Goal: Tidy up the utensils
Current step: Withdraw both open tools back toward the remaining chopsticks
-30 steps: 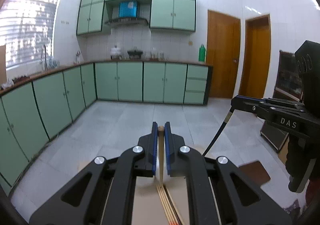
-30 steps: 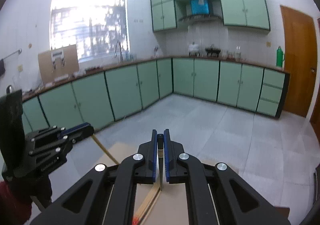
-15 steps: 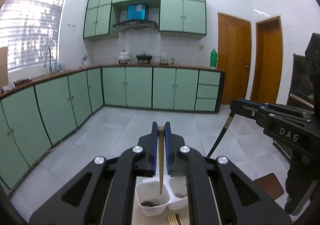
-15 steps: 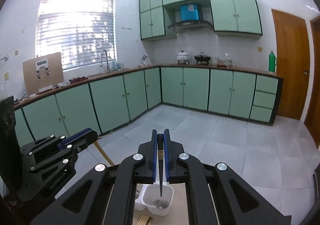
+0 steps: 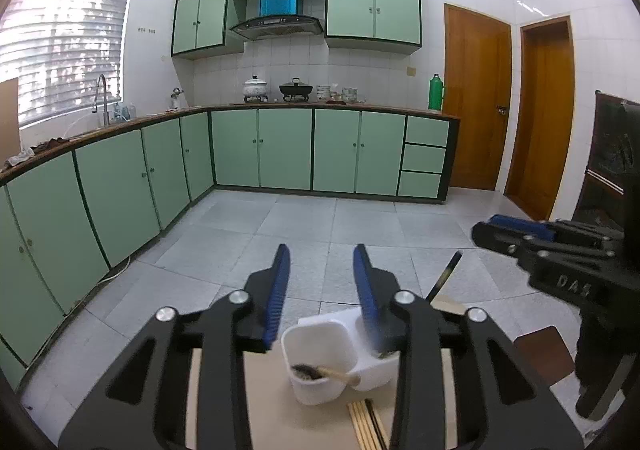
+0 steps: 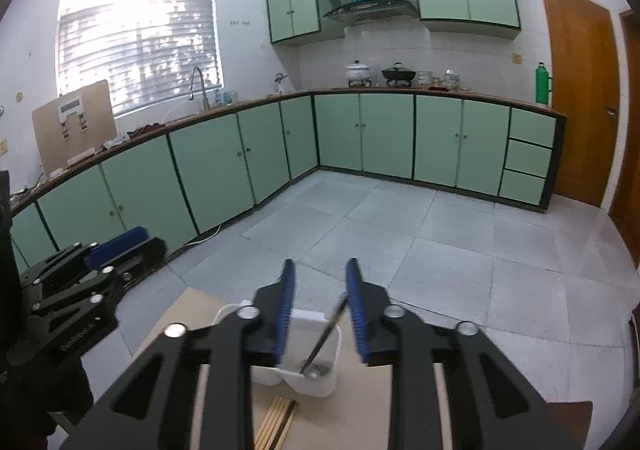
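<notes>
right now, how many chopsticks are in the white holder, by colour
light wooden chopstick: 1
dark chopstick: 1
total in the white holder: 2
The loose chopsticks on the board are too bunched to count.

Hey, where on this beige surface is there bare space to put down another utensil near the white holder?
The beige surface is bare to the left of the white holder, and the right wrist view shows more bare surface to the holder's right. It is crowded on the near side, where the loose chopsticks lie close by the holder.
</notes>
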